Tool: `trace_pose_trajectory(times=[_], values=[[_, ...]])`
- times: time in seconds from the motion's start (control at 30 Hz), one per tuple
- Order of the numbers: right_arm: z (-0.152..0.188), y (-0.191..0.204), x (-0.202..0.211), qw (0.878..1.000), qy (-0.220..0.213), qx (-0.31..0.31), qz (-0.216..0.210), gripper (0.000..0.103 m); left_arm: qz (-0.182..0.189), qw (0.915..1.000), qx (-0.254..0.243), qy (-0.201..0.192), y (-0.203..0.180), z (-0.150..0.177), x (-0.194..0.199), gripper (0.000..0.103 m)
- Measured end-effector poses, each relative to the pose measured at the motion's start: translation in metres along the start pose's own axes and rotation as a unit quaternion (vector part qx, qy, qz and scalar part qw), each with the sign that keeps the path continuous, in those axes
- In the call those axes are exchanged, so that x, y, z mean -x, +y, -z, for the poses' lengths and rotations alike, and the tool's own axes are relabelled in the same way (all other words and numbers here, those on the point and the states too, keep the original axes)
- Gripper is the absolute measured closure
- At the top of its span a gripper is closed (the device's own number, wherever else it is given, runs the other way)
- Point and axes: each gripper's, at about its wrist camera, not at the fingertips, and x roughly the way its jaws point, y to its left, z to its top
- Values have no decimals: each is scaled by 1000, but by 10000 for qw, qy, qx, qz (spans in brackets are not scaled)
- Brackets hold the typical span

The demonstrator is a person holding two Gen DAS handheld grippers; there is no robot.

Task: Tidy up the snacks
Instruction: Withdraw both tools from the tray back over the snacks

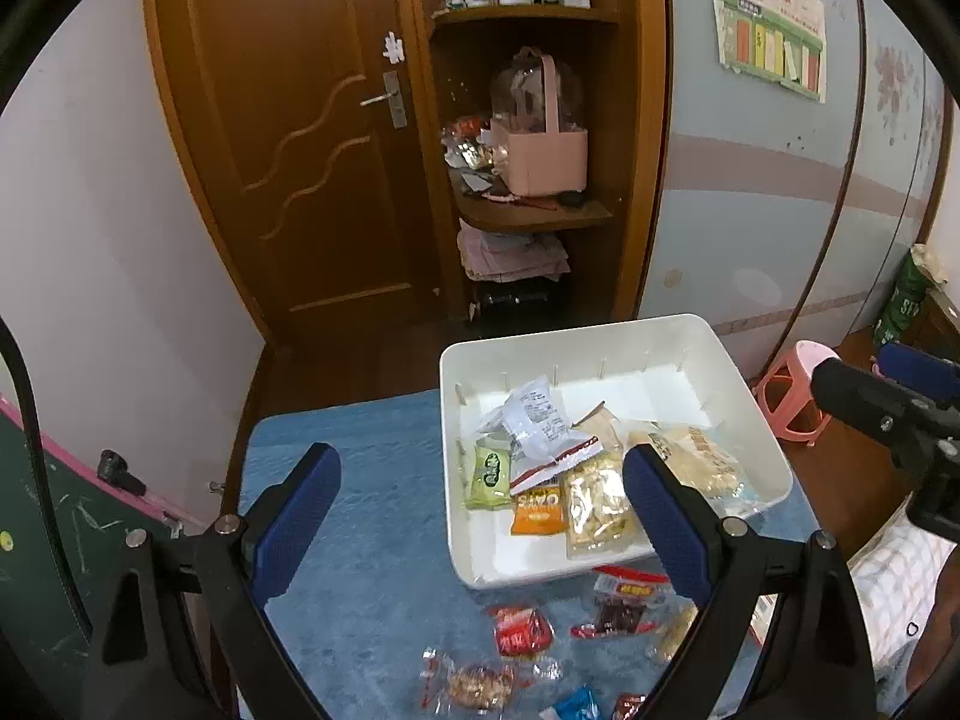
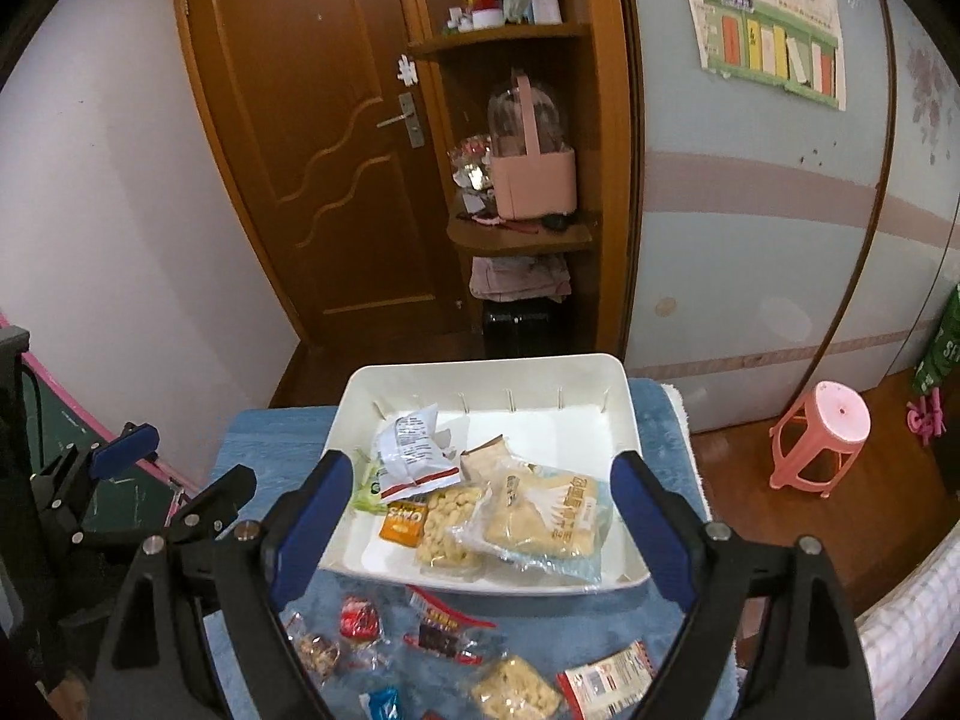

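I hold my left gripper (image 1: 480, 516) and right gripper (image 2: 483, 525) wide apart and empty above a white tray (image 2: 480, 369) of snack packets (image 2: 543, 522) on a blue cloth (image 1: 372, 540).

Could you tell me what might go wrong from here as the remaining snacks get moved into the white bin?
The white bin seems to overhang the blue mat's far edge, so a push might tip it. The loose snacks, like the small red packet, are crinkly and flat, so open jaws may slip. The big pale bag leans on others and could slide.

Orange packet (image 1: 539, 514) in tray reads "OATS"; rest illegible.
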Motion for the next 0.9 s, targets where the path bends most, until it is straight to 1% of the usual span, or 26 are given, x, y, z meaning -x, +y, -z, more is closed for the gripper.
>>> trace_pose_trajectory(times=[0.13, 0.23, 0.43, 0.67, 0.9], values=[[5, 5, 29, 9999, -99, 106, 17, 14, -26, 9999, 24, -95, 4, 8, 29, 8], [11, 9, 49, 9996, -161, 207, 41, 14, 26, 9999, 46, -118, 5, 15, 48, 8], [26, 15, 84, 9988, -267, 422, 5, 14, 79, 9996, -24, -258, -2, 27, 84, 8], [44, 18, 117, 9976, -384, 574, -73, 14, 238, 9988, -82, -428, -14, 43, 127, 8], [64, 14, 133, 9971, -376, 630, -208, 14, 329, 9981, -176, -488, -27, 60, 150, 8]])
